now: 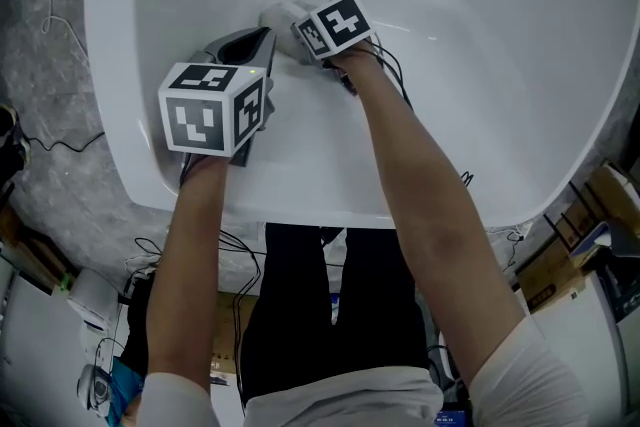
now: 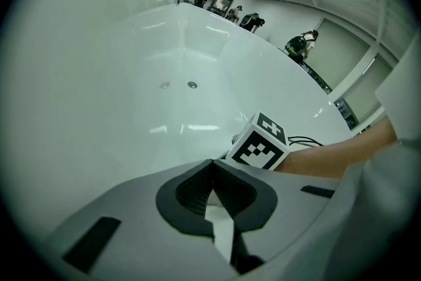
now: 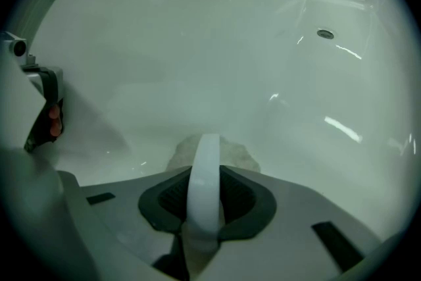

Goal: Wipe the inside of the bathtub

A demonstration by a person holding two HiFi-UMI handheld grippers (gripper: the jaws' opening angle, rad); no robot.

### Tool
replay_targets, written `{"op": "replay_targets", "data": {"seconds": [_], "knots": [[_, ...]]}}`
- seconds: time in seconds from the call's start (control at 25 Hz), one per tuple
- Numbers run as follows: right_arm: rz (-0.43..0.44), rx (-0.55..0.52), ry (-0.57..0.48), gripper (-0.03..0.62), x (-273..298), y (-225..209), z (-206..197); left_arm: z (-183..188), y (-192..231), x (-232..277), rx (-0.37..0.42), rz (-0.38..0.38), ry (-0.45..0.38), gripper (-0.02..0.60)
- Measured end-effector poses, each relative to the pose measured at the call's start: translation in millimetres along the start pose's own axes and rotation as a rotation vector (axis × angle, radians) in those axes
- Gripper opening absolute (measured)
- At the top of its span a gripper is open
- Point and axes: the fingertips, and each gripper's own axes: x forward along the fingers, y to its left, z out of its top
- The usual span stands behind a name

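Both forearms reach down over the near rim into the white bathtub (image 1: 500,35), w/ grippers side by side low on the near sloping wall. Right gripper (image 3: 209,174) is clamped on a white band-like handle (image 3: 205,194), prob. part of the pale wiping pad (image 3: 231,153) that sits just past the jaws, pressed on the tub surface; from the head view the pad (image 1: 280,15) pokes out beyond the marker cube. Left gripper (image 2: 210,166) has its jaws closed tip to tip w/ nothing between them, hovering just beside the right one, not touching the pad. Step in hand looks like mid-wipe of the near wall. Next move prob. needs the pad kept flat and dragged along the wall toward the floor and drain fitting (image 3: 324,33), w/ steady pressure so it doesn't skid on the gloss. Tub itself looks glossy, even white, light streaks reflected, no obvious dirt or water visible. Can't tell if the pad is wet.
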Motion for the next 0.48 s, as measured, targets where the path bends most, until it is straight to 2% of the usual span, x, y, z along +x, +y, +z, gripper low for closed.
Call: {"op": "replay_targets", "data": {"seconds": [0.28,0.48], "knots": [[0.011,-0.034,-0.013,0.094,-11.9,11.7,0.3,-5.8,-3.8,-1.2,0.007,-0.008,0.011,0.005],[0.000,-0.011,-0.041,0.094,-42.1,11.6,-5.7,-7.5,-7.0,-11.5,0.003,0.002,0.008,0.005]]}}
